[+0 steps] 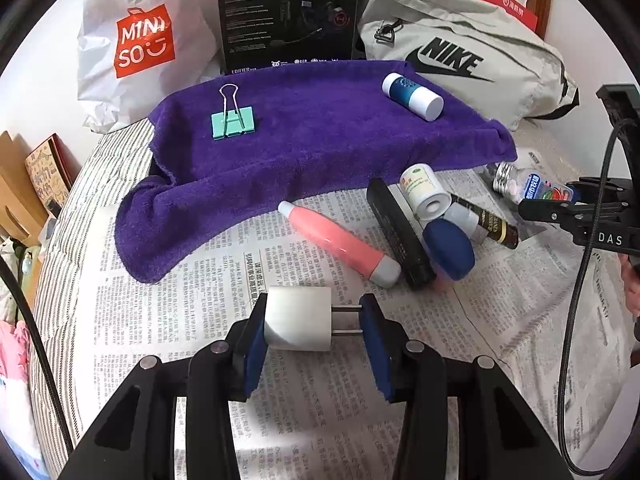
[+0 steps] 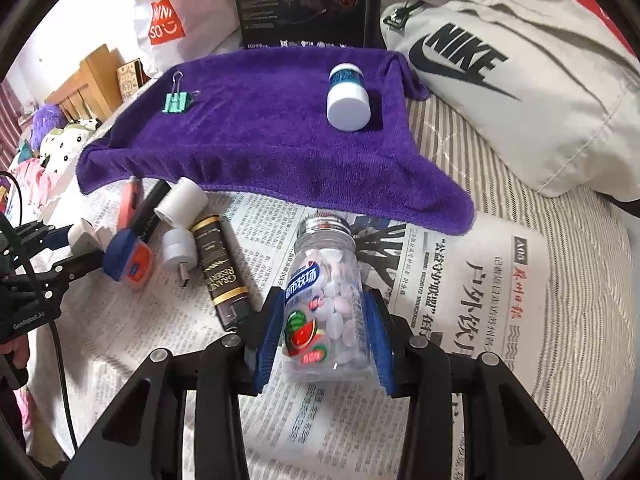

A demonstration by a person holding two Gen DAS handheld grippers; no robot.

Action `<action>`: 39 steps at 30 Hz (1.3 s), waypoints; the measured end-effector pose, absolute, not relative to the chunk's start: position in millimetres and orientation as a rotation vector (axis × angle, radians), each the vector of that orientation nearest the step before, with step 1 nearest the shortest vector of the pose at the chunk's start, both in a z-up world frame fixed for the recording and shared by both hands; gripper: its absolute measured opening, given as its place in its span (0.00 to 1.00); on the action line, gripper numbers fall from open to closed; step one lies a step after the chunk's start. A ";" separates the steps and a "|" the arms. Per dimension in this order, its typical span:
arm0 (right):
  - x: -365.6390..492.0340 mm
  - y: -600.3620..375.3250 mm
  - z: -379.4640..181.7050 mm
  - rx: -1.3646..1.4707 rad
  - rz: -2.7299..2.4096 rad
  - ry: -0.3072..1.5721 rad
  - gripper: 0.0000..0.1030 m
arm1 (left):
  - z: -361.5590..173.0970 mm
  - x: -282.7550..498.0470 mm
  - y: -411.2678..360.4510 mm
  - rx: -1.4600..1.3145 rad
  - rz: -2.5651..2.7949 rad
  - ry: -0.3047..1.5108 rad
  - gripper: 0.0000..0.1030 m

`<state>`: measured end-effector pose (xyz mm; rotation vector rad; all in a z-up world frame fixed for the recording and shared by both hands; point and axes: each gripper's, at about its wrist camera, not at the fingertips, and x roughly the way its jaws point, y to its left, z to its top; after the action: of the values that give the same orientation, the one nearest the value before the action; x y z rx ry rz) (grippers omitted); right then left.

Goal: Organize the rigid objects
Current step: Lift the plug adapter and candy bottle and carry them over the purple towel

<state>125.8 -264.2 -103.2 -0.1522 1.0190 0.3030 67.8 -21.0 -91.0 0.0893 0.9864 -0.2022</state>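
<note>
My left gripper (image 1: 316,312) is shut on a white plug charger (image 1: 298,318), its prongs pointing at the right pad, just above the newspaper (image 1: 200,300). My right gripper (image 2: 323,296) has a clear candy bottle (image 2: 324,312) between its blue pads; the jaws are closing and the pads lie against the bottle's sides. On the purple towel (image 1: 312,148) lie a mint binder clip (image 1: 232,120) and a blue-and-white bottle (image 1: 412,96). A pink tube (image 1: 340,244), black stick (image 1: 400,236), white jar (image 1: 424,192), blue case (image 1: 448,248) and dark tube (image 1: 488,220) lie clustered on the newspaper.
Behind the towel stand a white Miniso bag (image 1: 136,40), a black box (image 1: 288,16) and a grey Nike bag (image 1: 460,56). Striped bedding (image 2: 580,280) surrounds the newspaper. A black cable (image 1: 580,280) hangs at the right of the left wrist view.
</note>
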 end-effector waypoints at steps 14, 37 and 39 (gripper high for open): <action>127.3 -256.6 -117.3 -0.197 0.301 1.052 0.39 | -98.5 68.9 -19.6 0.090 -0.198 1.006 0.41; 120.9 -261.0 -92.8 -0.164 0.343 1.015 0.39 | -81.3 68.0 -9.3 0.073 -0.188 0.977 0.41; 120.0 -260.0 -85.5 -0.160 0.351 1.003 0.39 | -77.0 68.2 -7.4 0.069 -0.189 0.971 0.41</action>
<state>120.0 -260.0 -85.5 -0.1599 1.0031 0.3512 68.2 -7.4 -77.0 0.0692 0.9713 -0.1889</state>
